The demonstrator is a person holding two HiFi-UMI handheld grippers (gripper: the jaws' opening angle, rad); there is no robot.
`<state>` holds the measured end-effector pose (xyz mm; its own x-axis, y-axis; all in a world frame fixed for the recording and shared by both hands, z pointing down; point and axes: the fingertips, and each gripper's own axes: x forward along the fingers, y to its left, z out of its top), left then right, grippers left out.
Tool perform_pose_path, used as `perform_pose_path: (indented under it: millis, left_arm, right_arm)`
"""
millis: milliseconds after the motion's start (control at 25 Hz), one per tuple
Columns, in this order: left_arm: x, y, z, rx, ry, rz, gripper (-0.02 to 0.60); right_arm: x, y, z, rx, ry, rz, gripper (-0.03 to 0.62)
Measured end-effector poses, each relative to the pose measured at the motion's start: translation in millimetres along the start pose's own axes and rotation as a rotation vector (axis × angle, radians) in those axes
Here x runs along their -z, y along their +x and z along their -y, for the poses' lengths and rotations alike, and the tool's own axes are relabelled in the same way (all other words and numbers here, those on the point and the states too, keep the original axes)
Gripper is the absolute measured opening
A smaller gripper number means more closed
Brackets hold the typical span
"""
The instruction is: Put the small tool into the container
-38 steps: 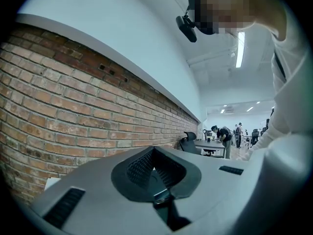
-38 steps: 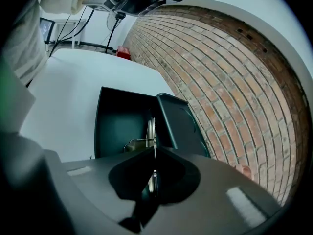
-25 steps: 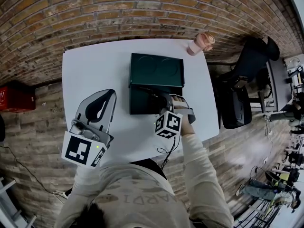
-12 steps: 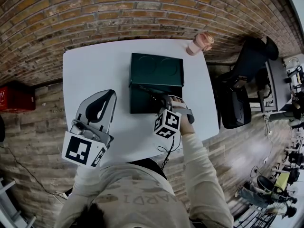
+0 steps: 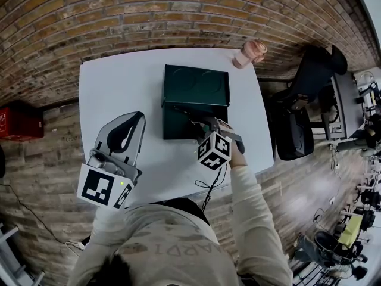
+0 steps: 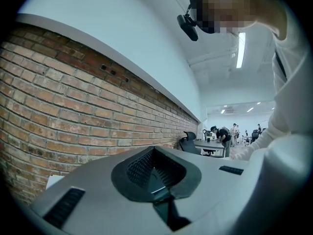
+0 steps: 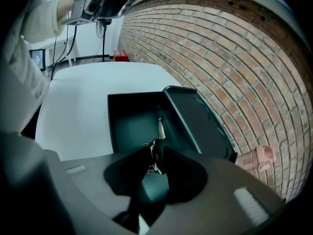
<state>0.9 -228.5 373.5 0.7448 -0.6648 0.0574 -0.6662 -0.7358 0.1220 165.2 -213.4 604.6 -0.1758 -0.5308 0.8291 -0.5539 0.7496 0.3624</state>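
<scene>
Both closed: my right gripper [image 7: 156,155] pinches the small tool [image 7: 153,146] over the container [image 7: 132,126], left gripper [image 6: 159,192] empty; crooked release could snag the rim

left gripper [image 5: 139,117] closed, right gripper [image 7: 155,154] clamped

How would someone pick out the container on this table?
On the white table beside the brick wall, look mid-table: a dark green box, lid open toward the wall. Its only tabletop neighbour is a pink cup at the far corner.
</scene>
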Motion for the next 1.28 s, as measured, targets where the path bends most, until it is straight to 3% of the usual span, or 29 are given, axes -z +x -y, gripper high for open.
perform_pose_path:
  millis: [80, 240, 680, 1280]
  left_arm:
    - [-0.6, -2.5, 1.4, 0.002, 0.001, 0.002, 0.006]
    - [-2.8, -6.0, 9.0, 0.015, 0.009, 0.007, 0.005]
    - [-13.6, -7.8, 34.9, 0.056, 0.033, 0.015, 0.006]
    - [-21.7, -8.0, 76.0, 0.13, 0.062, 0.018, 0.006]
  right_arm:
    - [-2.6, -4.8, -1.4, -0.002, 0.026, 0.014, 0.095]
    - [-7.0, -19.7, -1.1, 0.032, 0.134, 0.087, 0.011]
    - [-12.2, -84.8, 16.4, 0.09, 0.601, 0.386, 0.009]
    - [7.9, -163.6, 15.2, 0.301, 0.776, 0.549, 0.009]
